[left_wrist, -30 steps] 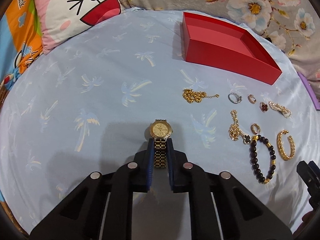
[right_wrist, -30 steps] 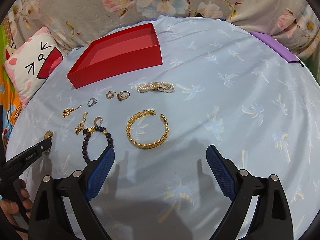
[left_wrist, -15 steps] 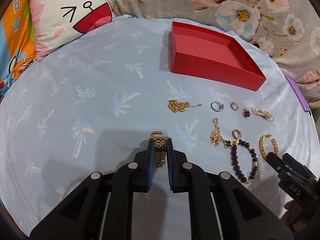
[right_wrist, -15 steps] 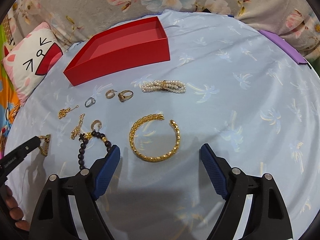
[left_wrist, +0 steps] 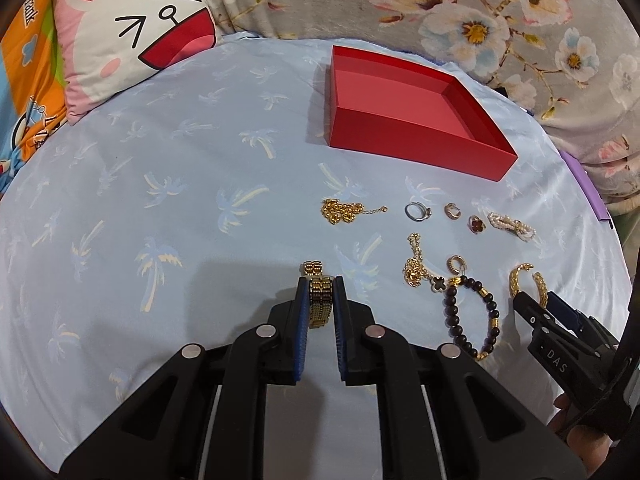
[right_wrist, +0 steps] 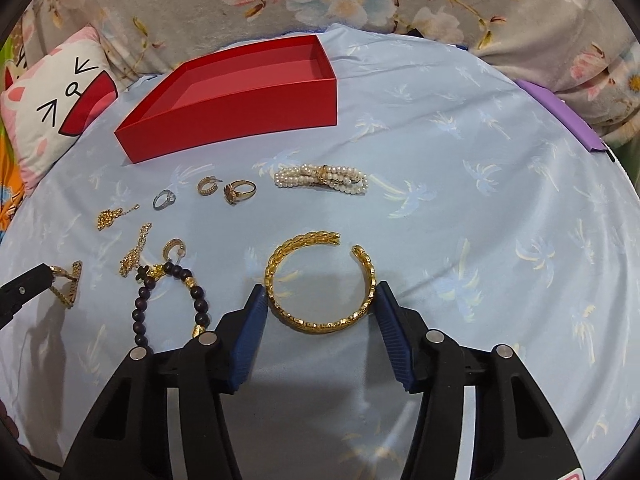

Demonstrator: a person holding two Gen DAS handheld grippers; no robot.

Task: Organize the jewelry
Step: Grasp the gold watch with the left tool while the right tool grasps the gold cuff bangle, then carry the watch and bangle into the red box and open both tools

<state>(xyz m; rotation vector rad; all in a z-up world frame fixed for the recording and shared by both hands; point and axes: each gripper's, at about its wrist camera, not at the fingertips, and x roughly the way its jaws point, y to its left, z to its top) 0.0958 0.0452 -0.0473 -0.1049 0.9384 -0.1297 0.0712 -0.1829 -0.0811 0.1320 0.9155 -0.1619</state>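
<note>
Now, through the left wrist view, the left gripper [left_wrist: 320,300] sits at lower centre, pinched nearly shut on the gold watch [left_wrist: 318,298] by its band, while the empty red box [left_wrist: 416,120] waits at upper right above the scattered pieces. Through the right wrist view, the right gripper [right_wrist: 320,300] is closing around the gold cuff bangle [right_wrist: 320,280] at centre frame, pads flanking it, not clearly pressing; next, I reckon, it must finish squeezing, lift, and carry to the box.

wrist cams – angled down, close | shared: red box [left_wrist: 416,120] – jewelry
</note>
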